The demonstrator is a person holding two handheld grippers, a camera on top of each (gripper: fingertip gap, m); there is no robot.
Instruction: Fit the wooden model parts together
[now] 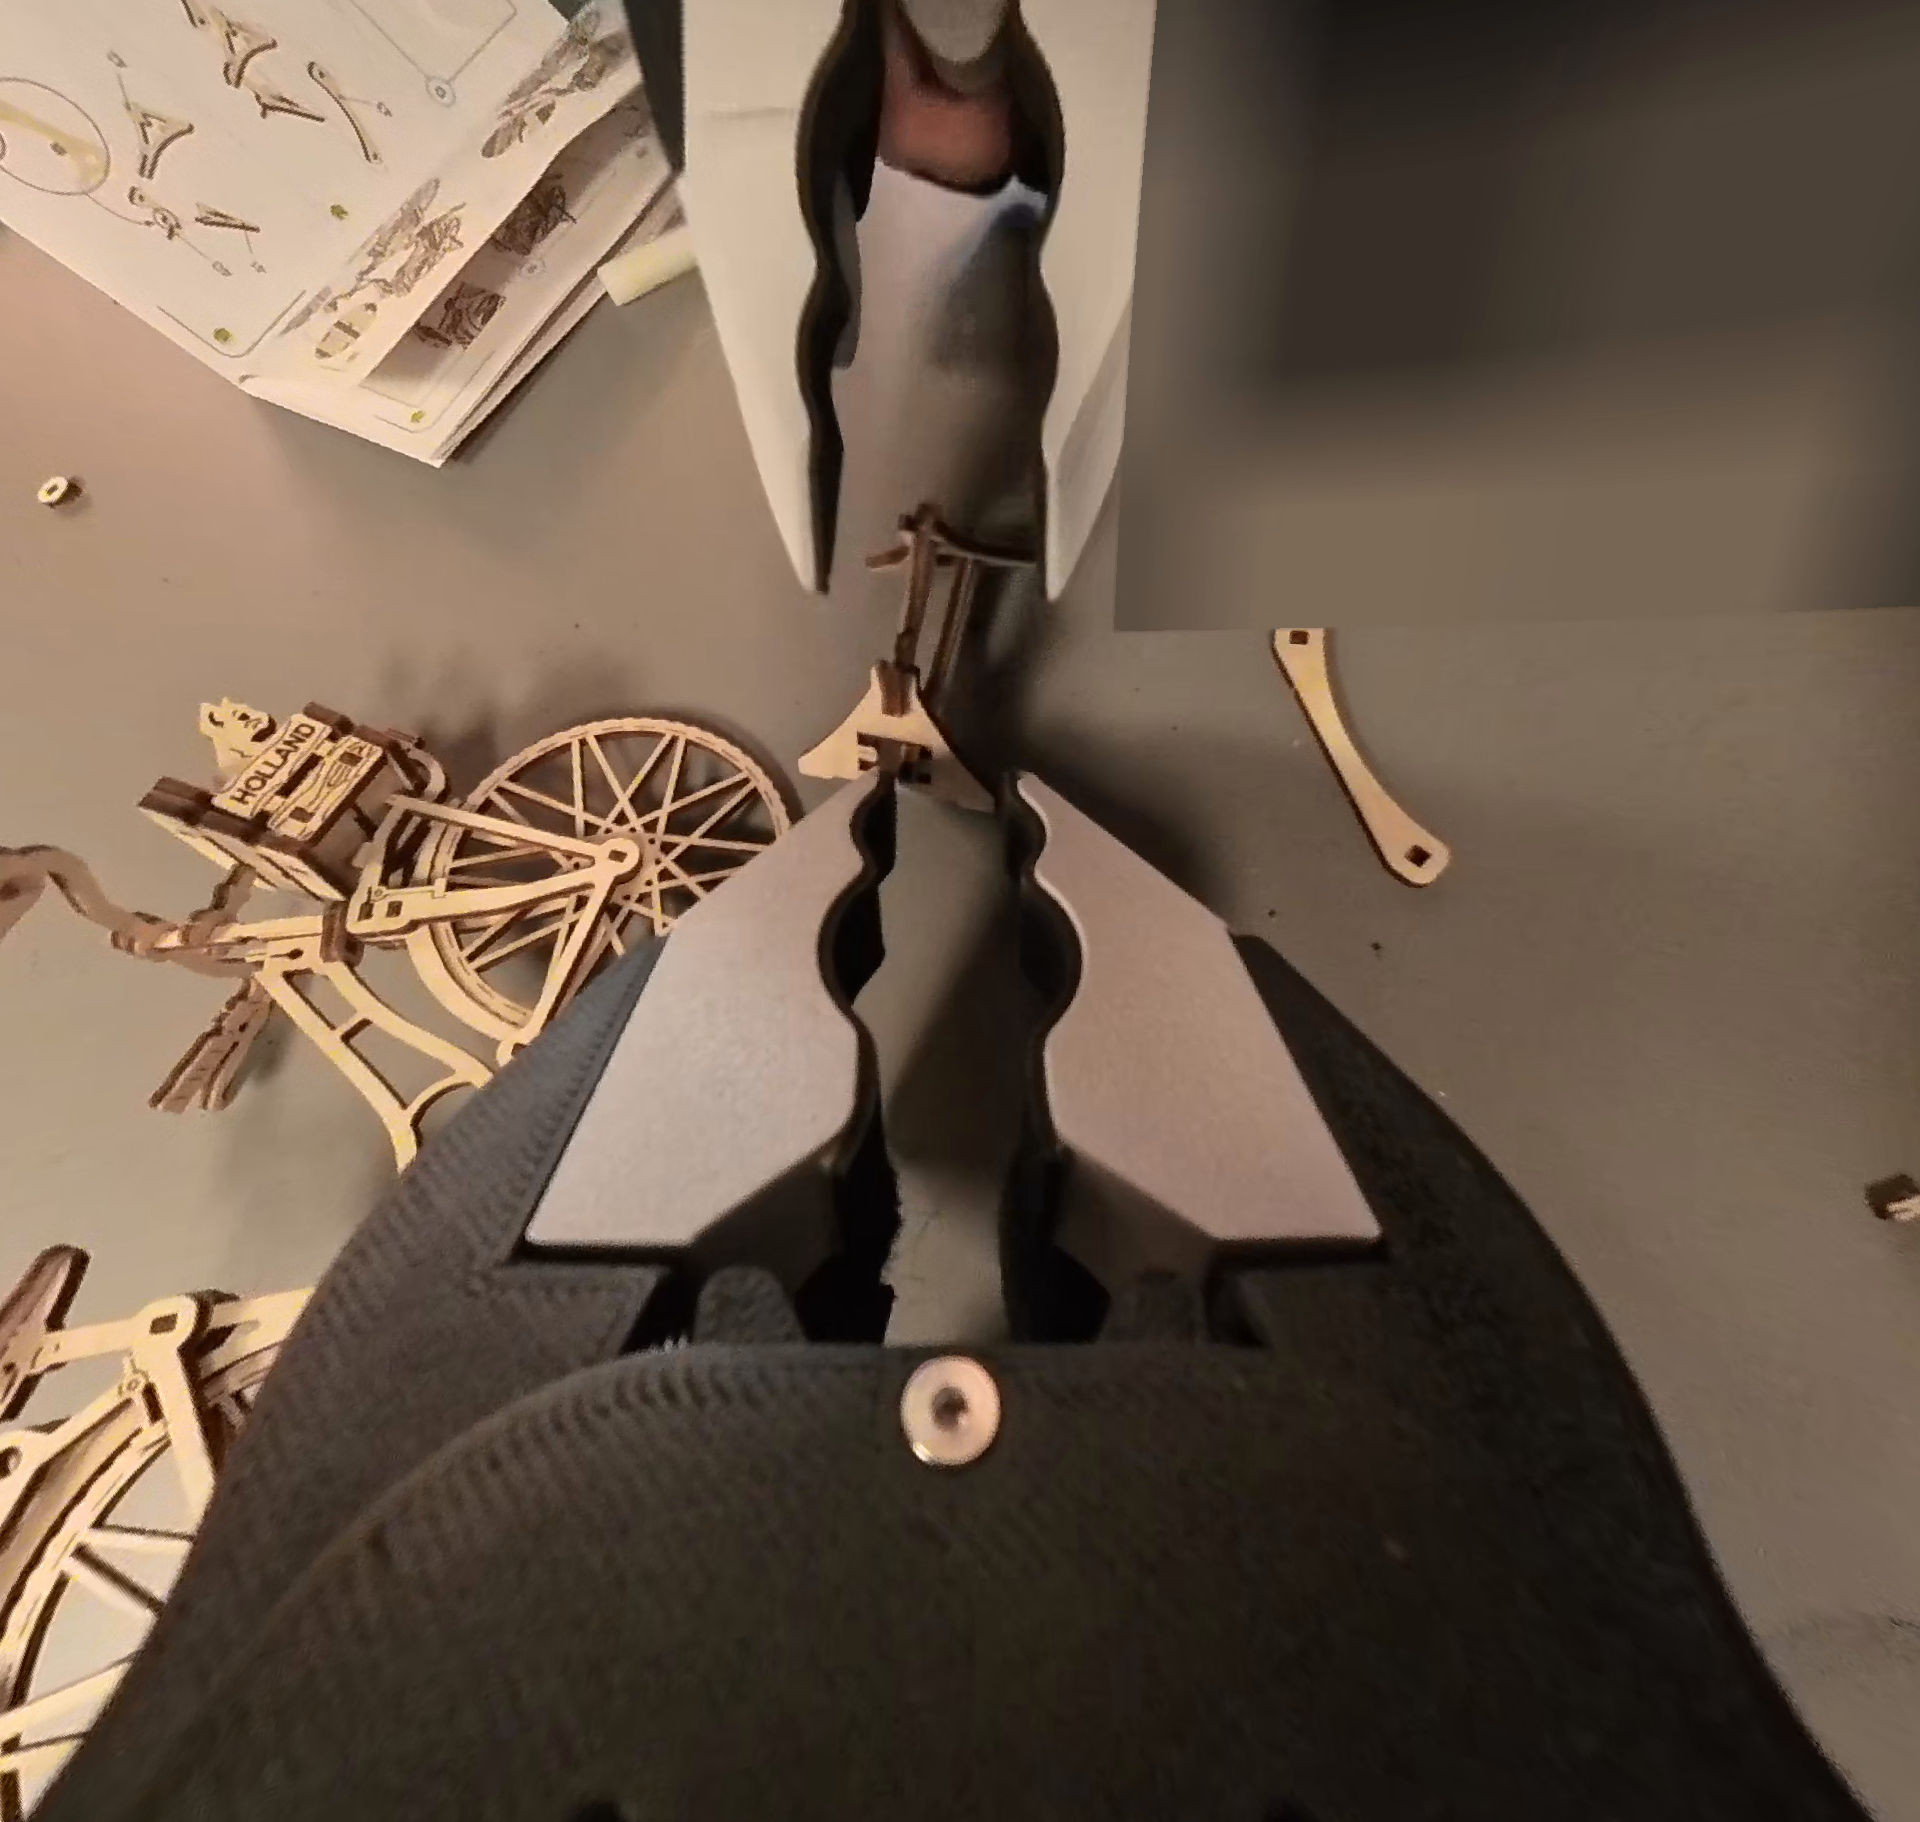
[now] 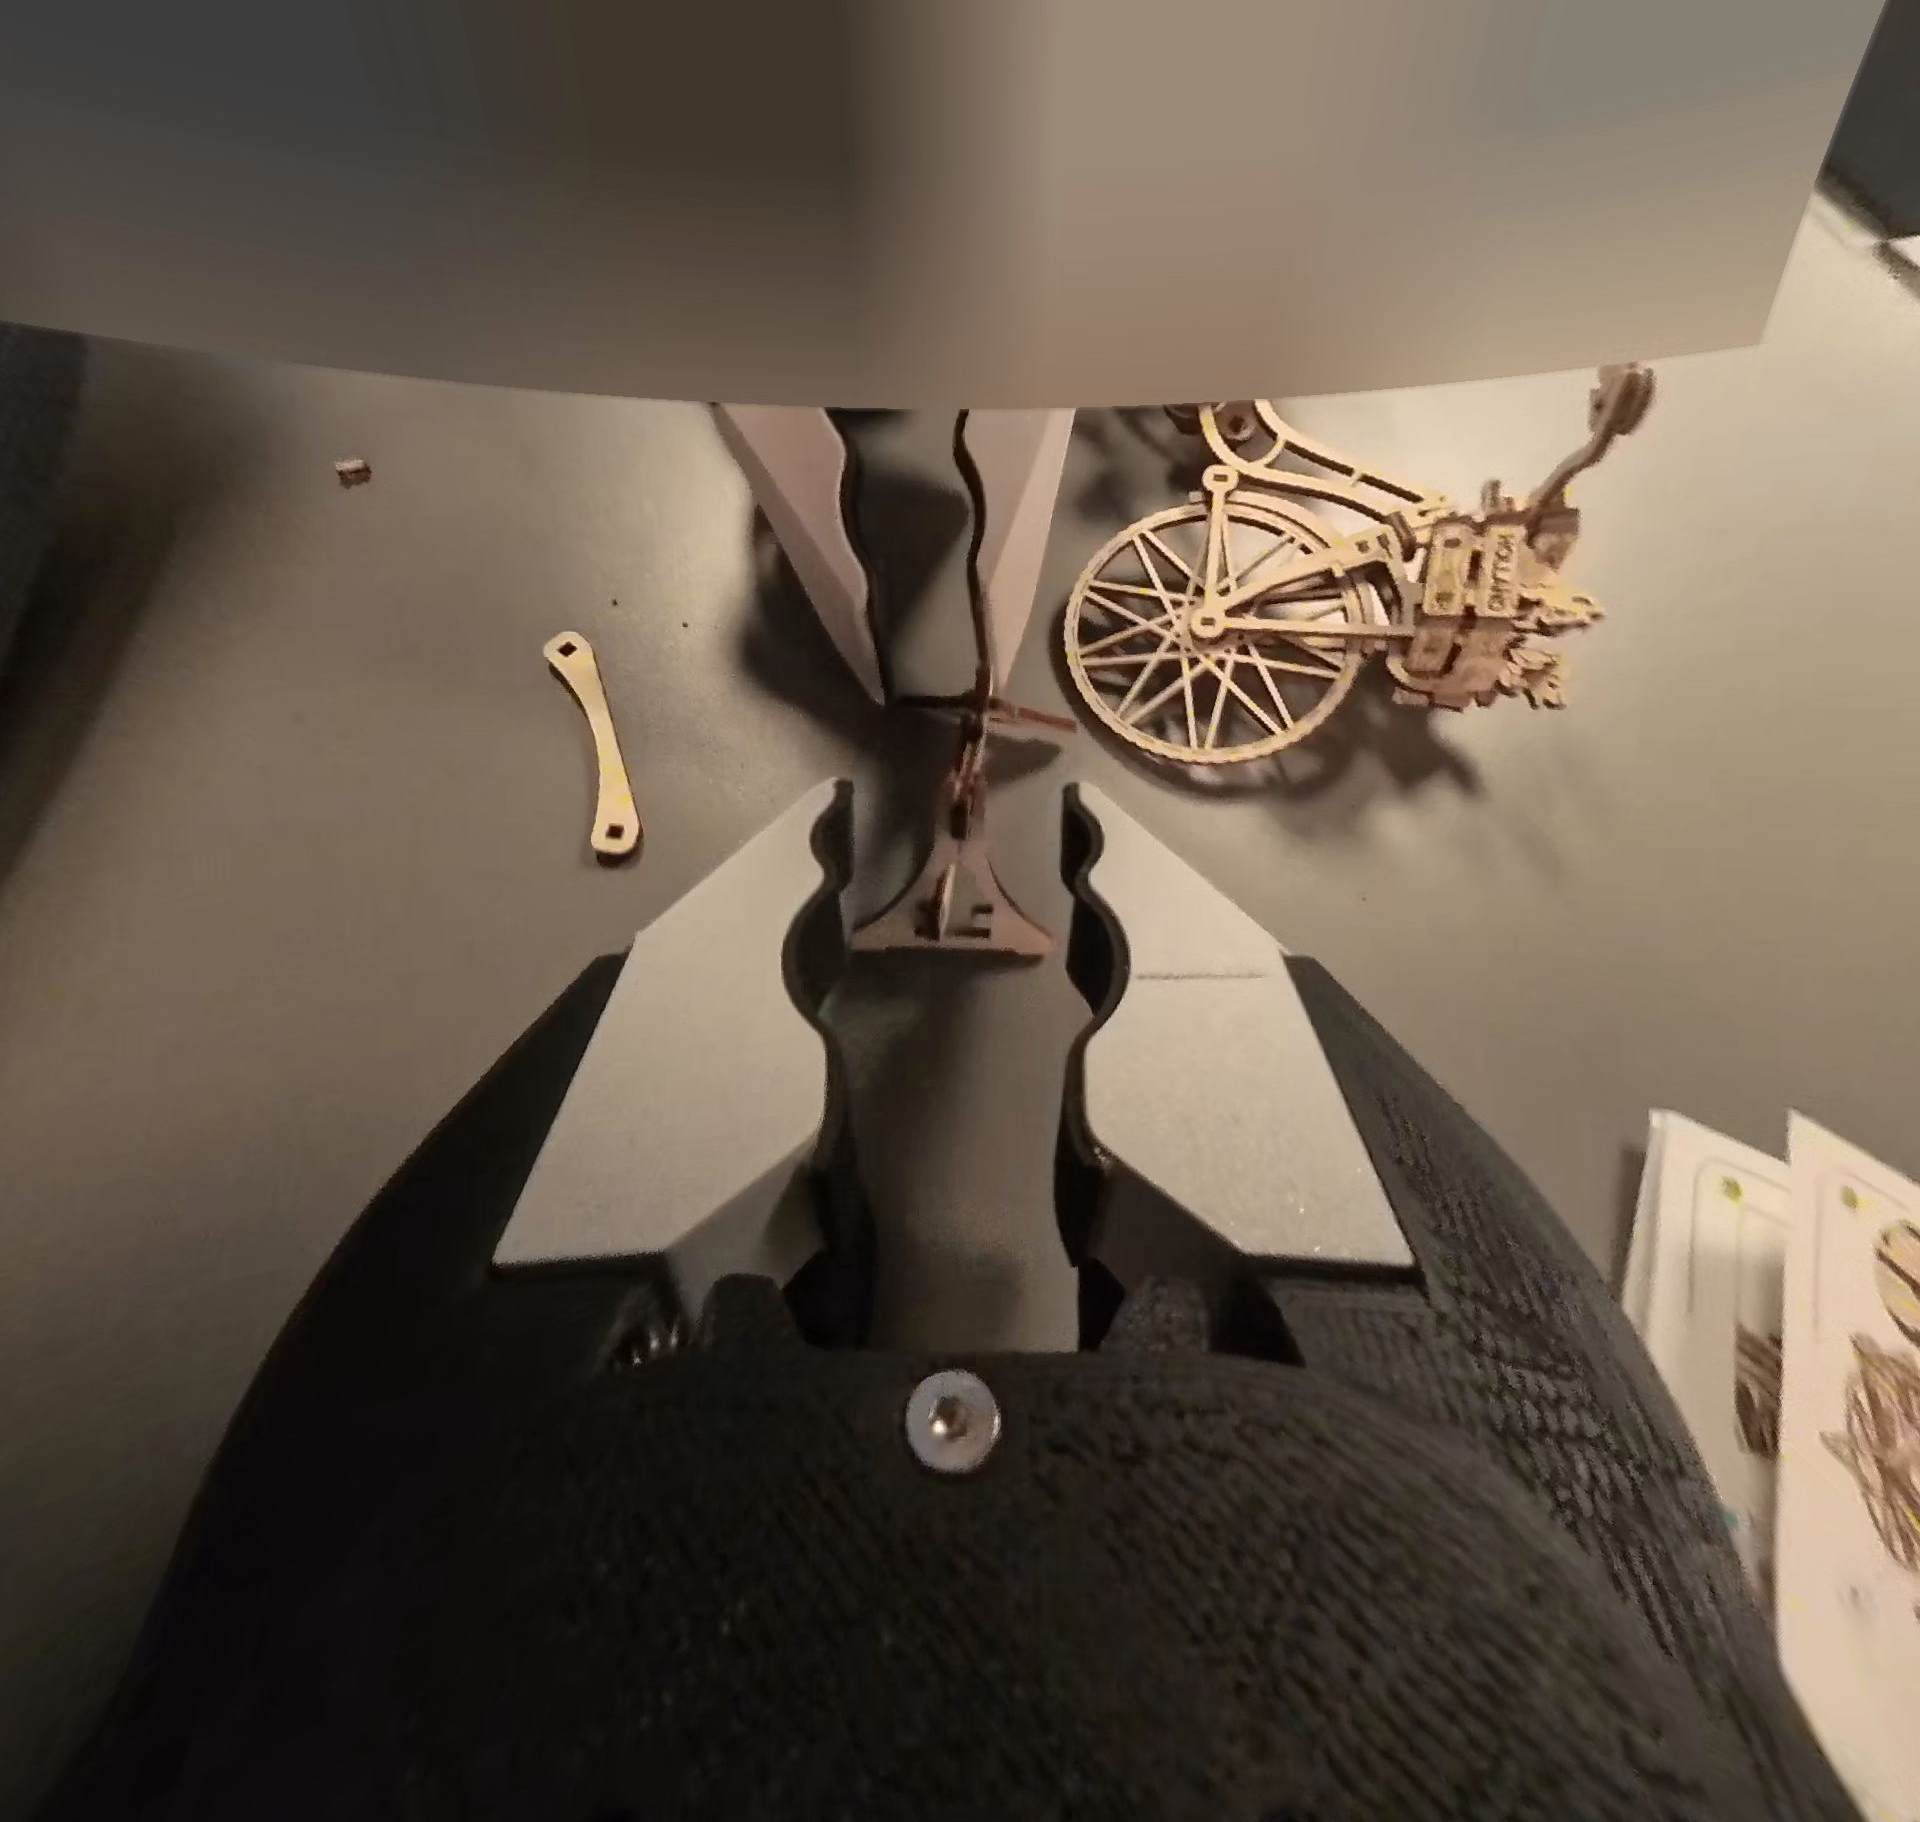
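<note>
A small wooden sub-assembly, a thin stem on a wide triangular base, stands upright on the grey table between both grippers. In the right wrist view its base sits between my right gripper's parted fingers, with slim gaps on both sides. My left gripper has its jaws parted just in front of the base. The right gripper comes in from the far side, jaws wide around the stem's top. The left gripper shows likewise at the stem. Whether any finger touches the piece is unclear.
A partly built wooden bicycle lies beside the grippers. Another wooden assembly lies near left. A curved wooden strip, a small block, a small ring and an instruction booklet are around. Only a small space, under 4 cm, lies between the two pairs of fingers. The partly built wooden bicycle is about 6 centimeters from my left fingertips. Look for it in the left wrist view too.
</note>
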